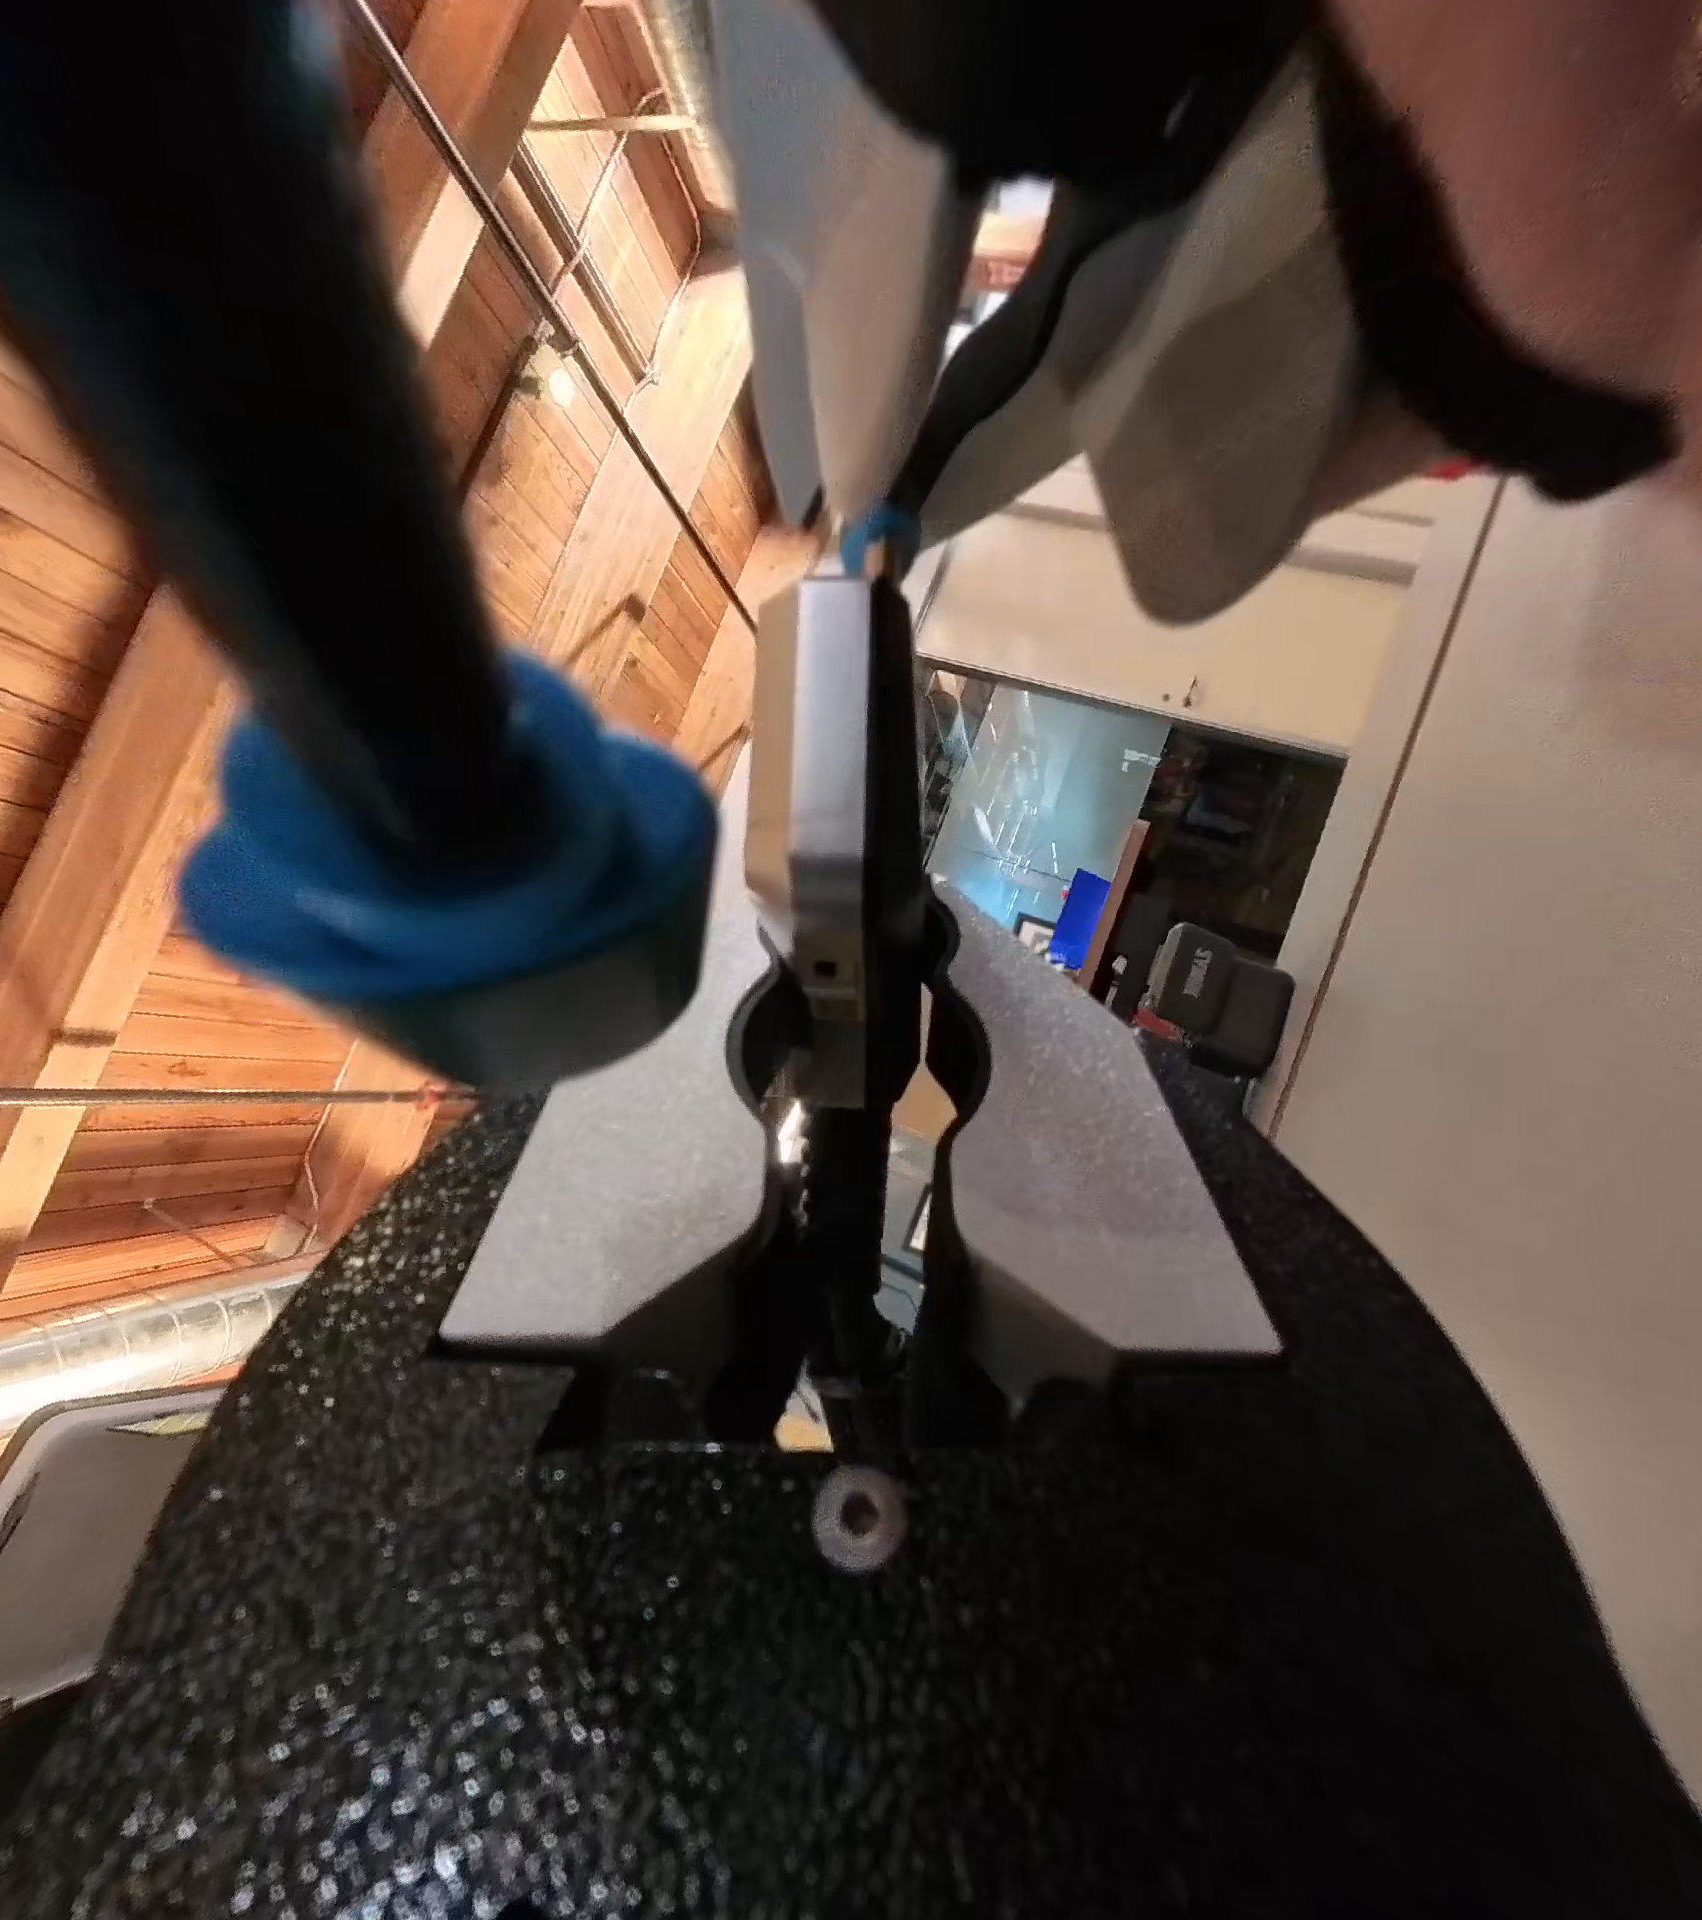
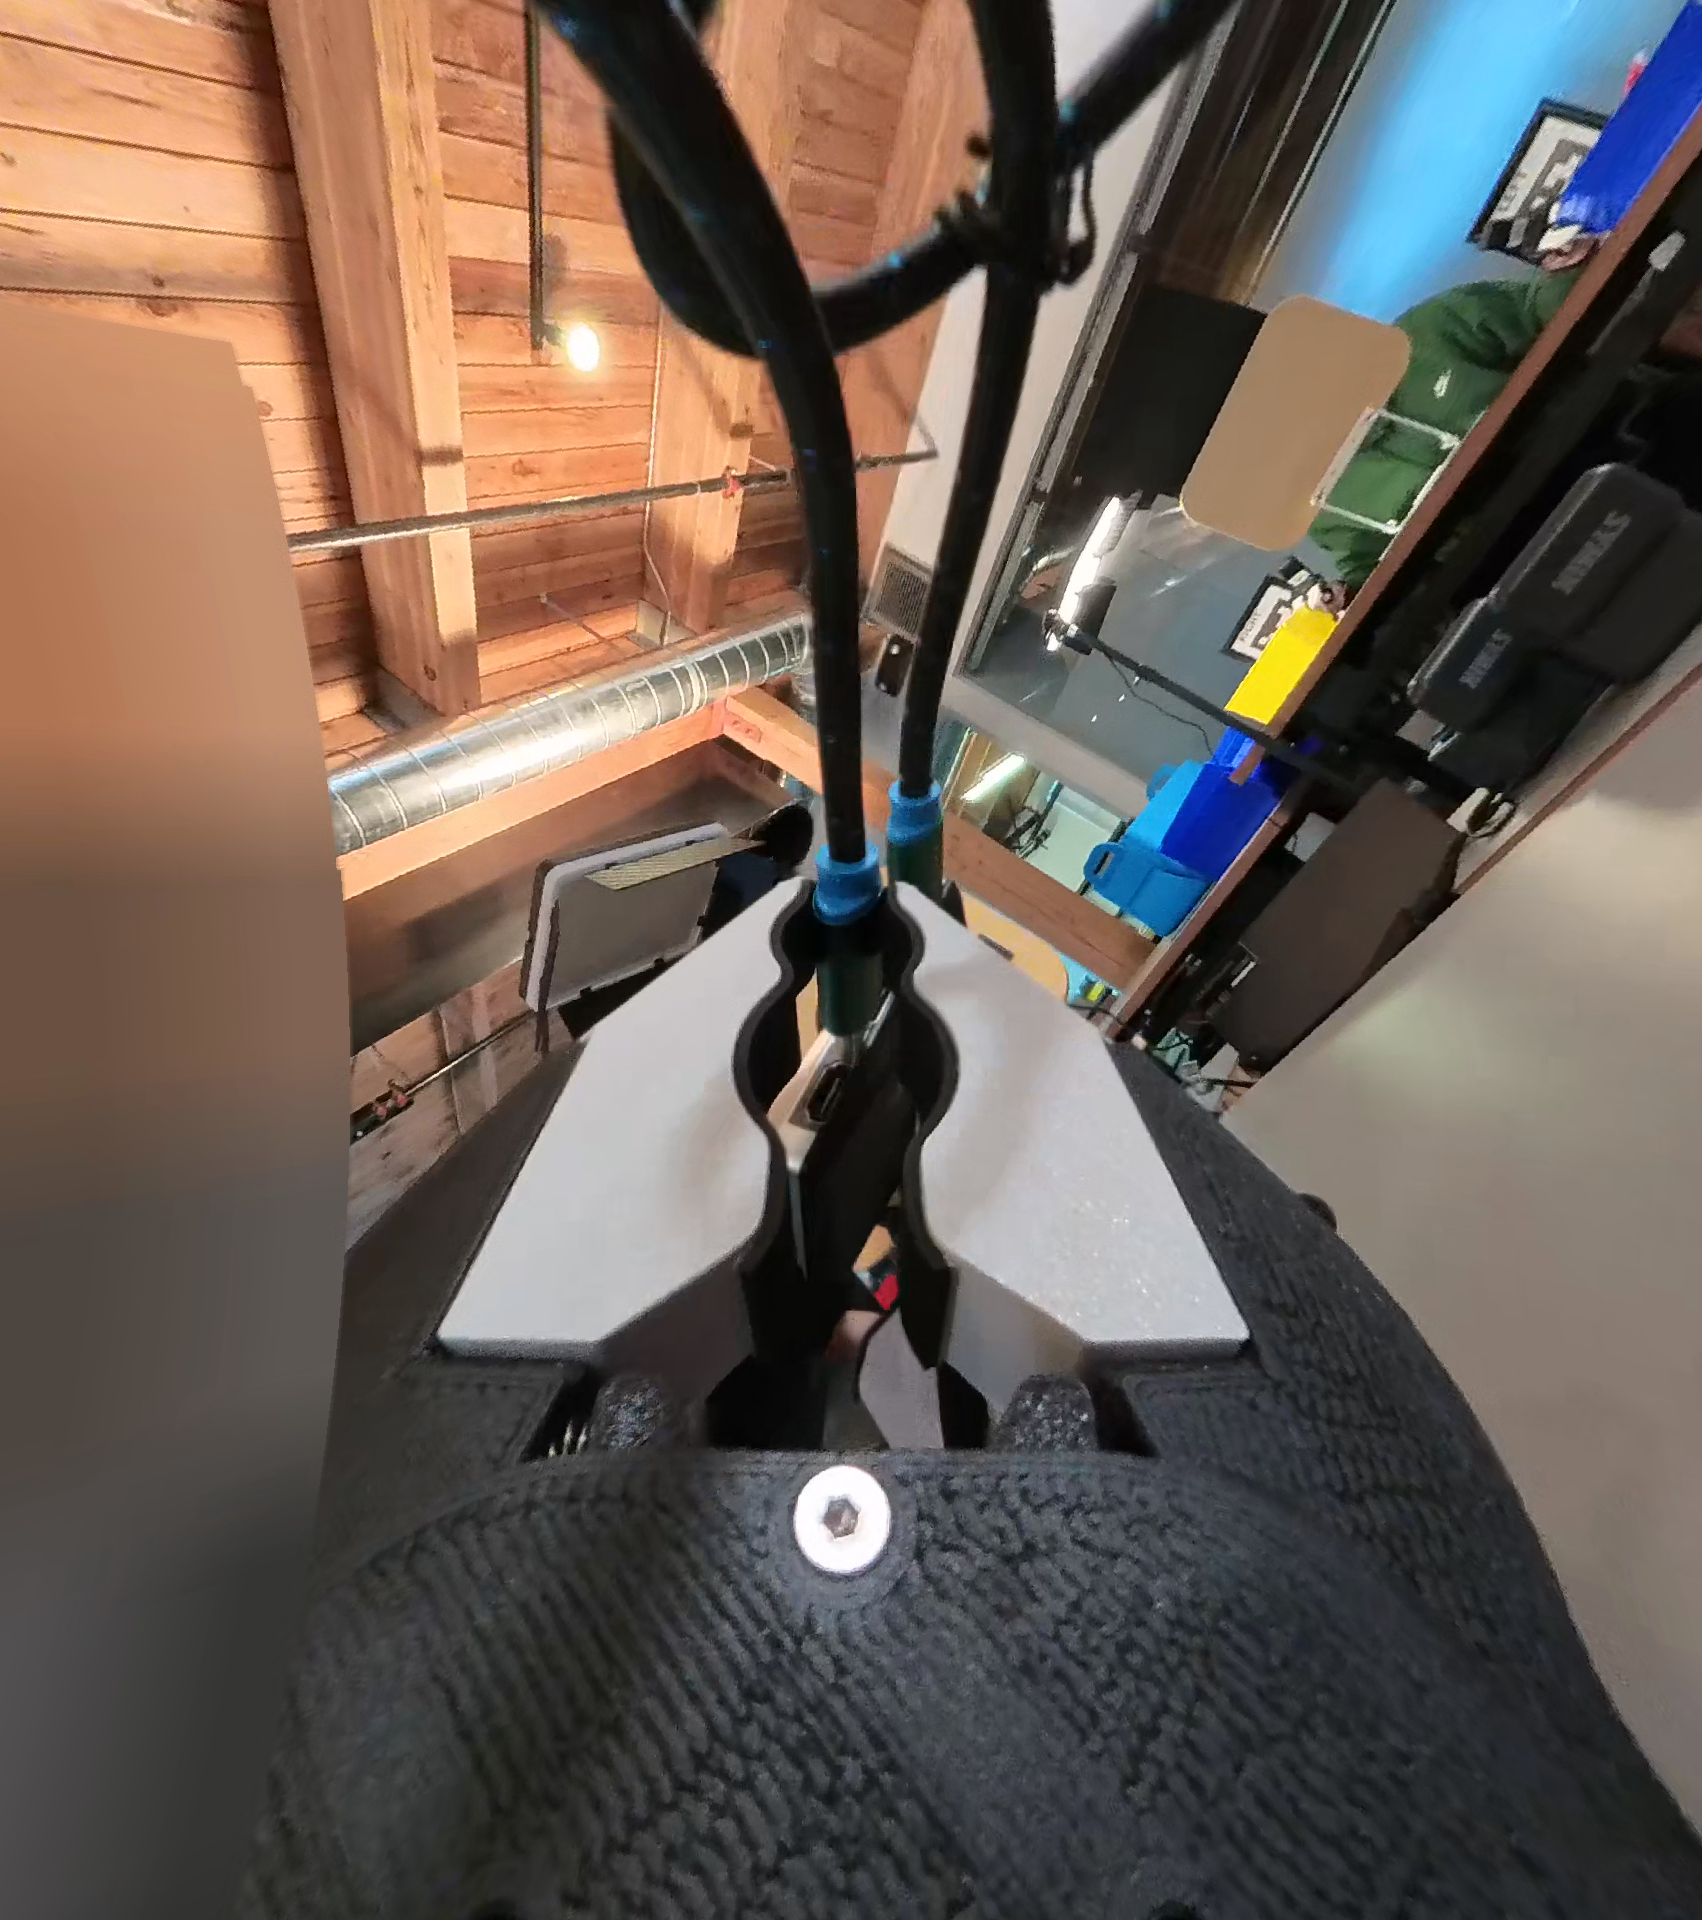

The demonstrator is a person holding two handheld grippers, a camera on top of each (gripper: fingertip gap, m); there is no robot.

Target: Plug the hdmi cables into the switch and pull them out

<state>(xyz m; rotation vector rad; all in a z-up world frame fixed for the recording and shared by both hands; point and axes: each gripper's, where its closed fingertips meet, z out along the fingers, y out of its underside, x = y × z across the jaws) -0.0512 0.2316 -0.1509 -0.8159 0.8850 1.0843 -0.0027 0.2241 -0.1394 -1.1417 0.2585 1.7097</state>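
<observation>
Left fingers (image 1: 852, 1023): clenched on the slim silver metal switch box (image 1: 811, 821).
Right fingers (image 2: 847, 935): clamped on a black blue-collared HDMI plug (image 2: 845, 940), seated at the switch's far end.
Second cable (image 2: 914, 821): plugged alongside.
Risk: an angled pull could jam the plug or twist the switch loose.

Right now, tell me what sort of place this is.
Probably a converted workshop or studio loft. Overhead is a wooden plank ceiling with heavy beams and an exposed spiral metal duct; a glass partition fronts a room with shelves of black equipment cases.
</observation>
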